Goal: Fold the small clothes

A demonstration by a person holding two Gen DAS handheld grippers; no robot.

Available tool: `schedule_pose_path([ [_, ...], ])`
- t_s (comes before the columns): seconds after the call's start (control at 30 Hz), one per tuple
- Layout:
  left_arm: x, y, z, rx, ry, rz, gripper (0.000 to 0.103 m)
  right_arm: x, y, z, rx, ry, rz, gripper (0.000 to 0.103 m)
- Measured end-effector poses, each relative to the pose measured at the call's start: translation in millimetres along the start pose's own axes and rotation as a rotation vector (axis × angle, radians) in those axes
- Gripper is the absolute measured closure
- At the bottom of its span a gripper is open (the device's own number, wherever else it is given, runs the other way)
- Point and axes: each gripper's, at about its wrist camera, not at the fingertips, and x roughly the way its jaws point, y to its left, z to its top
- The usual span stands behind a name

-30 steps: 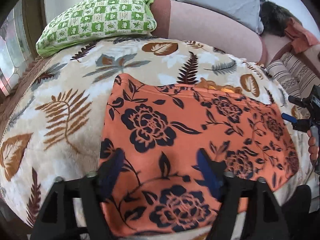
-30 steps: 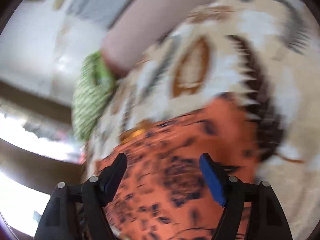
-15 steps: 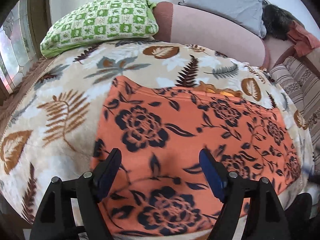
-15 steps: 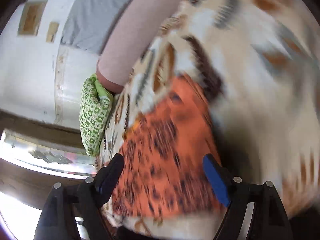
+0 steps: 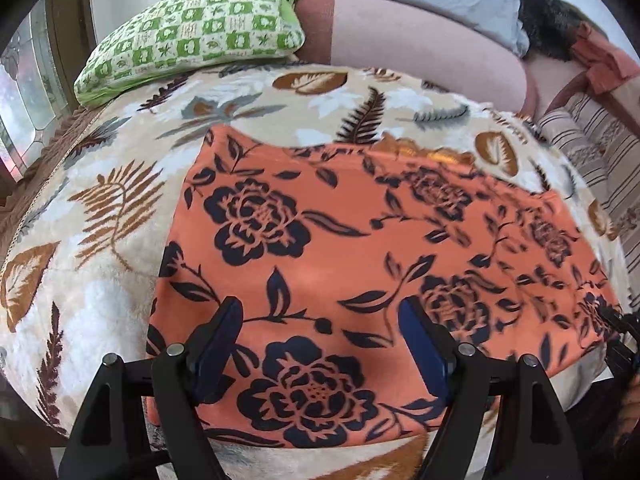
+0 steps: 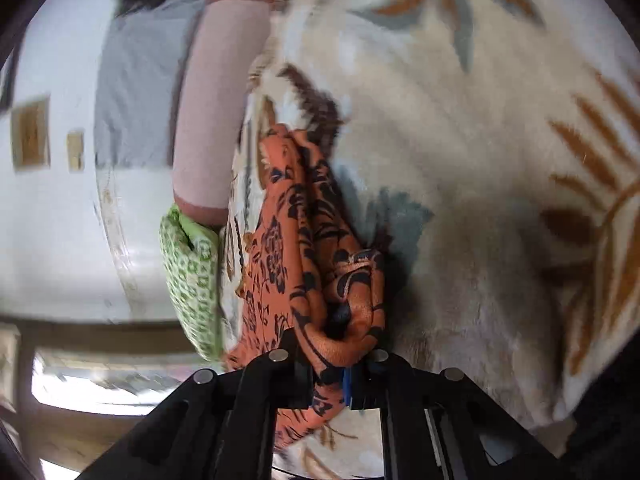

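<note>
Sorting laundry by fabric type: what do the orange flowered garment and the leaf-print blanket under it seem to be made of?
Orange flowered garment: seemingly thin, smooth woven cloth; it lies flat and bunches into tight folds in the right tongs. Leaf-print blanket: probably plush fleece; its surface looks fuzzy, with soft-edged pattern.

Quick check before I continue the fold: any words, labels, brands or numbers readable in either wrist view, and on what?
None readable in either view.
Orange floral garment: print only, no tag showing.
Green checked pillow: small leaf and flower motifs, no letters.
Leaf-print blanket: pattern only.
</note>
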Motion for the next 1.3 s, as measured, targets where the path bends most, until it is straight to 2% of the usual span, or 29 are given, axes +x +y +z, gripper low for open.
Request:
schedule_pose_path([
  [0.07, 10, 2, -1, -0.004, 0.037, 0.015, 0.023, 9, -20, 2, 0.035, 0.058, -0.098, 0.082],
  [0.1, 13, 3, 0, -0.006, 0.050, 0.021, 0.023, 4, -25, 4, 0.058, 0.063, -0.053, 0.082],
  [0.13, 12, 3, 0, -0.007, 0.047, 0.026, 0.023, 0, -22, 6, 0.051, 0.066, -0.047, 0.076],
  [0.2, 6, 3, 3, -0.006, 0.027, 0.018, 0.023, -22, -5, 13, -0.041, 0.031, -0.077, 0.042],
  [0.23, 3, 2, 5, -0.001, 0.014, 0.015, 0.023, -34, 2, 16, -0.071, -0.013, -0.081, 0.019],
  [0.27, 0, 1, 7, 0.004, -0.001, 0.016, 0.023, -46, 9, 20, -0.103, -0.055, -0.075, 0.017],
  [0.3, -2, -1, 9, 0.008, -0.017, 0.014, 0.023, -55, 21, 30, -0.160, -0.068, -0.061, 0.017],
  [0.37, 2, -3, 9, 0.013, -0.023, 0.004, 0.023, -52, 35, 48, -0.215, -0.035, -0.036, 0.017],
  [0.43, 12, -5, 7, 0.017, 0.002, 0.019, 0.023, -30, 52, 75, -0.250, 0.023, 0.039, 0.017],
  [0.5, 22, -3, 2, 0.009, 0.022, 0.029, 0.023, -8, 71, 98, -0.303, 0.045, 0.062, 0.017],
  [0.57, 23, -4, 0, 0.022, 0.000, 0.037, 0.022, 21, 86, 116, -0.368, 0.090, 0.046, 0.017],
  [0.63, 24, -5, -1, 0.033, -0.001, 0.039, 0.021, 60, 99, 137, -0.421, 0.127, -0.050, 0.019],
  [0.73, 25, -4, -2, 0.039, -0.011, 0.036, 0.018, 100, 103, 154, -0.482, 0.184, -0.128, 0.020],
  [0.77, 26, -3, -2, 0.036, -0.017, 0.034, 0.017, 112, 103, 157, -0.488, 0.209, -0.155, 0.024],
  [0.8, 26, -3, -3, 0.035, -0.021, 0.034, 0.017, 126, 97, 157, -0.491, 0.251, -0.190, 0.034],
  [0.83, 27, -2, -3, 0.035, -0.025, 0.033, 0.016, 133, 95, 157, -0.488, 0.271, -0.214, 0.056],
  [0.87, 27, -2, -4, 0.038, -0.030, 0.033, 0.015, 137, 95, 156, -0.501, 0.277, -0.230, 0.070],
  [0.9, 27, -2, -4, 0.041, -0.035, 0.032, 0.015, 134, 97, 154, -0.516, 0.282, -0.228, 0.074],
  [0.93, 28, -1, -5, 0.043, -0.040, 0.029, 0.014, 126, 105, 151, -0.539, 0.259, -0.218, 0.083],
  [0.97, 29, -1, -5, 0.044, -0.042, 0.027, 0.013, 115, 115, 147, -0.574, 0.220, -0.216, 0.084],
  [1.03, 30, 1, -6, 0.040, -0.048, 0.023, 0.011, 101, 124, 139, -0.629, 0.155, -0.232, 0.085],
  [1.07, 31, 1, -6, 0.039, -0.050, 0.024, 0.010, 111, 117, 138, -0.634, 0.166, -0.297, 0.085],
  [1.1, 32, 1, -6, 0.041, -0.049, 0.029, 0.010, 126, 106, 141, -0.612, 0.216, -0.361, 0.082],
  [1.13, 31, 0, -5, 0.042, -0.044, 0.030, 0.010, 133, 98, 145, -0.579, 0.223, -0.360, 0.077],
  [1.2, 25, 3, -3, 0.028, -0.031, 0.007, 0.010, 116, 103, 146, -0.539, 0.172, -0.312, 0.068],
  [1.27, 13, 15, -2, -0.030, -0.051, -0.027, 0.010, 96, 118, 137, -0.585, 0.113, -0.304, 0.030],
  [1.3, 8, 21, -2, -0.056, -0.057, -0.036, 0.010, 85, 128, 130, -0.623, 0.075, -0.313, 0.030],
])
